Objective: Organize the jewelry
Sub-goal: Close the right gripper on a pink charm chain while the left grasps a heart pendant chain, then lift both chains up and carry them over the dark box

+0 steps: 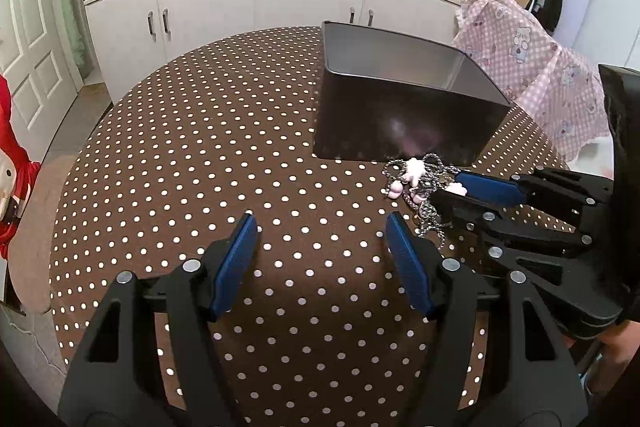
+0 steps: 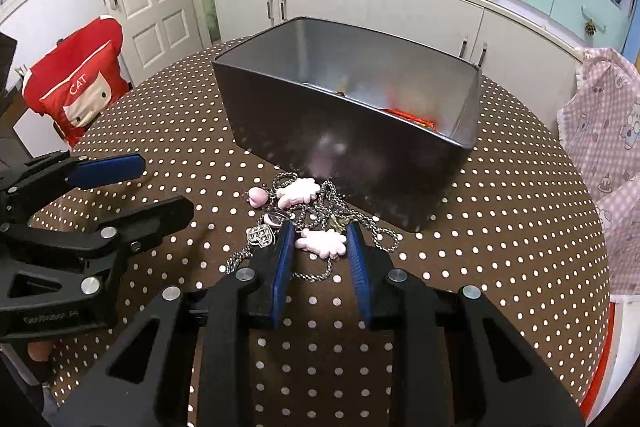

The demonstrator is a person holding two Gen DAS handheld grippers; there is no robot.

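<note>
Chain tangle (image 2: 316, 223) with pink charms: on polka-dot tablecloth (image 2: 500, 227), touching metal tin (image 2: 352, 131) front wall.
Right gripper (image 2: 320, 239): jaws parted, straddling pink charm (image 2: 322, 242), not clenched.
Left gripper (image 1: 320, 227): spread, empty.
Risk: interlinked chains drag whole clump; charm slips; snag on tin rim.

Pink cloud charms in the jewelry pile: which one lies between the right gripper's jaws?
The nearer pink charm, lying between the open right gripper jaws. The other pink charm lies farther off, beside the metal tin.
</note>
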